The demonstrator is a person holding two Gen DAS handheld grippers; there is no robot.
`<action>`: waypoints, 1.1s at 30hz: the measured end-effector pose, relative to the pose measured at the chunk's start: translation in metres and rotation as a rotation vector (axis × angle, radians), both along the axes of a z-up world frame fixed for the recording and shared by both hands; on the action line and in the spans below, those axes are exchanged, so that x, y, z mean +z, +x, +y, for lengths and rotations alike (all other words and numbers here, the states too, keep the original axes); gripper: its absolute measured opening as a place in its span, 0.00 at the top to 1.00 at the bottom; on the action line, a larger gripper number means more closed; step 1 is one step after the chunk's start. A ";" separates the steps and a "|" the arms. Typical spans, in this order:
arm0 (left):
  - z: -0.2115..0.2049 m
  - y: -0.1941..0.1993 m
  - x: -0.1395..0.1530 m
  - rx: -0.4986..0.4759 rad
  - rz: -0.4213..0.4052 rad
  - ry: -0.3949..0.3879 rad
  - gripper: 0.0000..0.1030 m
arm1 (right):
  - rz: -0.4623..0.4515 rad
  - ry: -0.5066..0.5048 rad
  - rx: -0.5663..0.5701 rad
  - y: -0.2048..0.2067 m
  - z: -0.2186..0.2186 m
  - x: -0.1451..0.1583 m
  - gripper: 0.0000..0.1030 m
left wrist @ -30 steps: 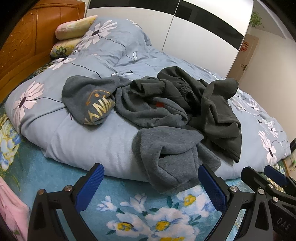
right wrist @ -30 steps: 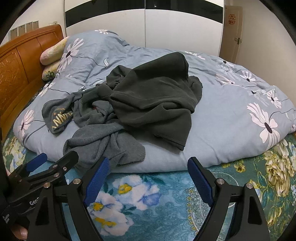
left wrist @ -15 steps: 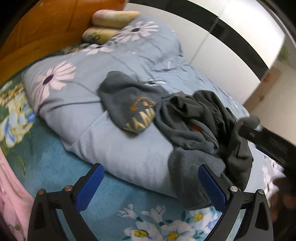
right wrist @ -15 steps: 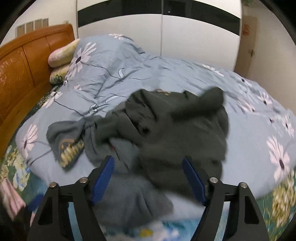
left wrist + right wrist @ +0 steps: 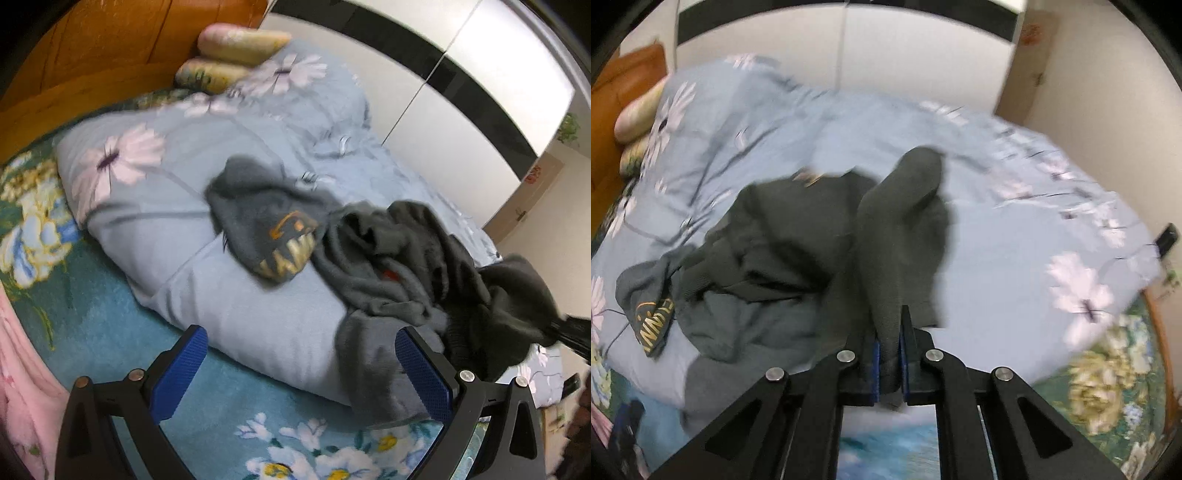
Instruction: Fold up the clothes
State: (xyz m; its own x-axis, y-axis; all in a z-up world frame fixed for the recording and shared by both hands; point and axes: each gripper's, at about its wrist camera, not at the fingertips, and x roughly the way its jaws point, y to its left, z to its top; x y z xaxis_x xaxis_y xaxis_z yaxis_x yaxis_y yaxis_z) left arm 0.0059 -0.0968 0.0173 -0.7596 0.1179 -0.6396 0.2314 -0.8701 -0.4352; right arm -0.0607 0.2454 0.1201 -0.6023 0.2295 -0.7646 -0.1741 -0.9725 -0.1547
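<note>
**Right claw pinched on the dark garment, left claw spread and waiting**

Right claw had its blue pads pressed together on a fold of the dark green-grey garment, the cloth rising in a peak from the pinch while the rest trailed down into the heap. Left claw stood spread wide with nothing between its pads, hovering over the near edge of the bed.

The clothes lay in one tangle on the pale blue floral duvet, close to that near edge: the dark garment toward the right side, a lighter grey sweatshirt spilling over the duvet's front edge, and a grey piece with a gold print farther toward the headboard.

The step in hand looked like separating one garment from the pile. To do it well, the lift should probably be slow and steady, so the sleeves slide free rather than dragging the grey sweatshirt along. The spread claw would best take a second point on the same garment, a shoulder or hem, once an edge showed clearly. Which part was pinched could not be told; the cloth was blurred.
</note>
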 end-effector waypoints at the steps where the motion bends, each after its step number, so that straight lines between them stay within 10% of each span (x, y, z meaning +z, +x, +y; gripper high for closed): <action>1: 0.003 0.006 0.005 -0.002 0.025 -0.004 0.00 | 0.011 -0.003 -0.018 0.014 0.013 0.010 0.93; 12: 0.077 0.105 0.037 -0.293 0.044 0.036 0.00 | 0.063 -0.229 -0.180 0.220 0.087 0.045 0.93; 23: 0.154 0.200 -0.001 -0.519 -0.252 -0.019 0.00 | 0.012 -0.456 -0.258 0.425 0.100 -0.005 0.93; 33: 0.196 0.229 -0.059 -0.529 -0.503 0.183 0.12 | 0.006 -0.556 -0.358 0.496 0.126 -0.051 0.92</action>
